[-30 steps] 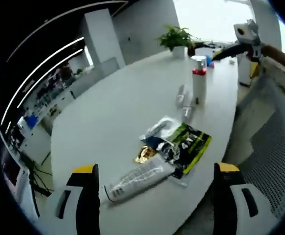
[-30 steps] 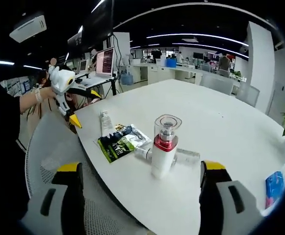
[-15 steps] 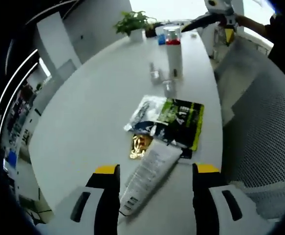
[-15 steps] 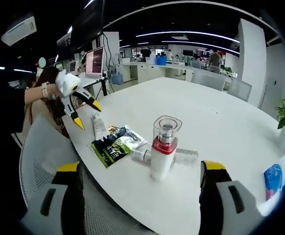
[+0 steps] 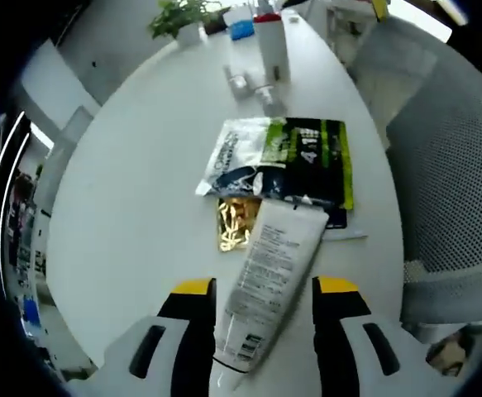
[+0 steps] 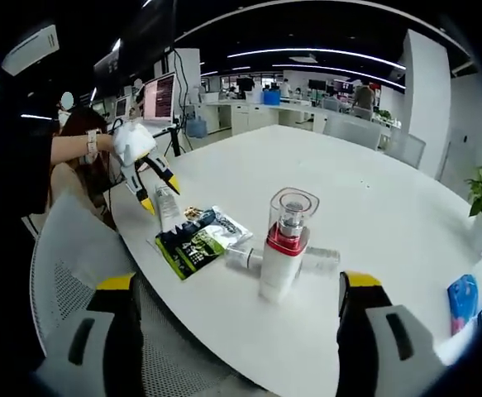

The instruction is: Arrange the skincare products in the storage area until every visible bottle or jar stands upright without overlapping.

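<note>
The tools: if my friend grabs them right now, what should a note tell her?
Left tool: open, jaws on either side of the lying white tube, not closed on it.
Right tool: open, holding nothing, facing the pump bottle.
Done: the pump bottle with the red band stands upright on the white table.
Left: stand up the tube; two small clear bottles lie beside the pump bottle. The green sachets lie flat, overlapping one another.
</note>
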`<state>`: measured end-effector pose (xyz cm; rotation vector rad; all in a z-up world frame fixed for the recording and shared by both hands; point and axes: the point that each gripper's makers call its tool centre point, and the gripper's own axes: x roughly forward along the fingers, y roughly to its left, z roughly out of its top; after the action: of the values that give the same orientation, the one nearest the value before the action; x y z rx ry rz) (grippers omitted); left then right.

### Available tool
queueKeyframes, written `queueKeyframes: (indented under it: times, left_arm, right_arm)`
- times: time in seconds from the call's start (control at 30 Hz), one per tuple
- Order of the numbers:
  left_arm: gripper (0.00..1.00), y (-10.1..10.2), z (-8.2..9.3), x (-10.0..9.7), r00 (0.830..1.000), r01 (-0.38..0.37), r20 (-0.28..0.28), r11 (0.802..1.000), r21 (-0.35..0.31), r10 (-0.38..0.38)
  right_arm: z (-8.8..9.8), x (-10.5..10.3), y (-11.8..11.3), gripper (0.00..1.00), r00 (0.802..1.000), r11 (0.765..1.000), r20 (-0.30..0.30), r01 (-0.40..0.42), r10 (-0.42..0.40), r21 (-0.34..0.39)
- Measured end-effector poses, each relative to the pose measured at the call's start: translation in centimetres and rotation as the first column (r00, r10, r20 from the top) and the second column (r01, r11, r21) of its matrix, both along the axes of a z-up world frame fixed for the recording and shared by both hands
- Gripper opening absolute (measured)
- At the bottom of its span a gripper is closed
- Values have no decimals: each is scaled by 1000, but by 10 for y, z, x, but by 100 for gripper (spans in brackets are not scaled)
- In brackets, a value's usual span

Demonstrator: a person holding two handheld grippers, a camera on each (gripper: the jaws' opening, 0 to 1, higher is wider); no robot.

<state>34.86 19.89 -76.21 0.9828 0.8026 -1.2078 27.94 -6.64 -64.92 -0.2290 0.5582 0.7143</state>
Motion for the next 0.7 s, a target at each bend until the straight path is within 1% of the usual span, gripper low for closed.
queueKeyframes:
  times: [0.07, 0.13, 0.17, 0.27, 0.3, 0.37, 0.4, 0.43, 0.47, 0.57, 0.6, 0.7]
  left_arm:
    - [41, -2, -1, 1, 1000, 10, -8, 1000, 4, -10]
    - [40, -3, -4, -1, 998, 43, -36, 999, 19, -42]
    - [39, -3, -7, -5, 996, 74, -57, 996, 44, -72]
    - [38, 1, -15, -7, 991, 122, -71, 986, 110, -114]
    - [39, -2, -17, -5, 991, 128, -63, 986, 109, -122]
    - [39, -3, -20, -5, 991, 124, -70, 986, 111, -117]
    - [39, -3, -20, -5, 990, 127, -78, 986, 111, -118]
    - [38, -5, -18, -3, 992, 107, -74, 990, 95, -100]
    - [37, -5, -19, -3, 992, 109, -75, 990, 93, -102]
    - [36, -5, -20, -5, 990, 112, -93, 990, 86, -104]
    - [36, -5, -20, -6, 986, 138, -107, 987, 77, -129]
    - [36, -4, -21, -5, 983, 130, -141, 989, 65, -120]
  right_arm:
    - [-1, 3, 0, 100, 1000, 1000, 2, -3, 3, 2]
    - [-2, 5, 1, 100, 1000, 1000, 3, -7, 7, 4]
    - [-2, 5, 1, 100, 1000, 1000, 3, -8, 8, 6]
    - [-3, 6, 3, 100, 1000, 1000, 8, -12, 11, 17]
    - [-4, 6, 2, 100, 1000, 1000, 7, -14, 14, 21]
    - [-6, 7, 1, 100, 1000, 1000, 4, -16, 16, 22]
    - [-7, 8, 0, 100, 1000, 1000, 4, -17, 17, 23]
    - [-7, 8, -1, 100, 1000, 1000, 4, -17, 17, 24]
    - [-8, 9, -3, 100, 1000, 1000, 1, -16, 16, 27]
    - [-10, 11, -7, 100, 1000, 999, -6, -10, 11, 35]
    - [-11, 11, -8, 100, 1000, 999, -7, -10, 11, 39]
    - [-11, 14, -11, 100, 1000, 999, -7, -7, 7, 43]
